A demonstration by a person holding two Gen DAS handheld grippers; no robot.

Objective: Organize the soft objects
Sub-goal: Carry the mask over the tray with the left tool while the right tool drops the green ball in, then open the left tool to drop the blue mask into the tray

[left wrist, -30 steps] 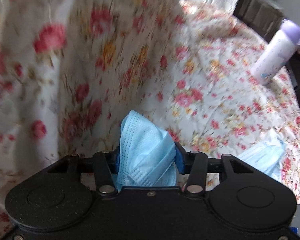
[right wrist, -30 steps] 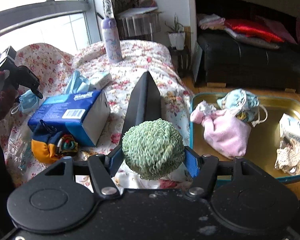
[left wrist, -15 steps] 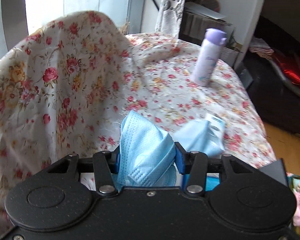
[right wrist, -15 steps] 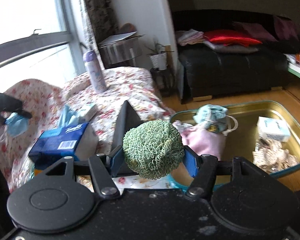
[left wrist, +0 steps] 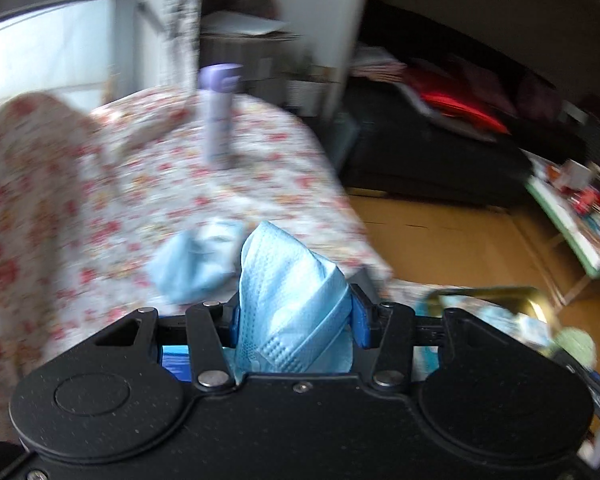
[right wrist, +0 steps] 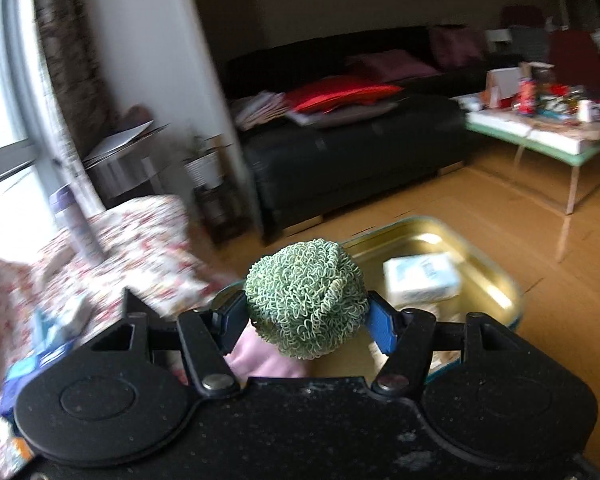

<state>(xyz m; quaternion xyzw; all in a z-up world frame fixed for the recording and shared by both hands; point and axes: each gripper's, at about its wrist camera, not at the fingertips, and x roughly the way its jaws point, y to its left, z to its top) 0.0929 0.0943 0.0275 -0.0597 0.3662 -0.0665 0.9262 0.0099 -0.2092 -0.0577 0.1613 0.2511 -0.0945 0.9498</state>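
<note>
Both hands are mid-carry here: left gripper is clamping a blue face mask, right gripper is squeezing a green curly scrubber. Gold tray sits just ahead of the right one, so next is probably lowering over it and letting go.

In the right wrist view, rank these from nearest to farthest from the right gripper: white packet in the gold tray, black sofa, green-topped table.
From the right gripper:
1. White packet, just ahead-right, inside the gold tray.
2. Black sofa, across the floor, centre.
3. Green-topped table, far right.
</note>
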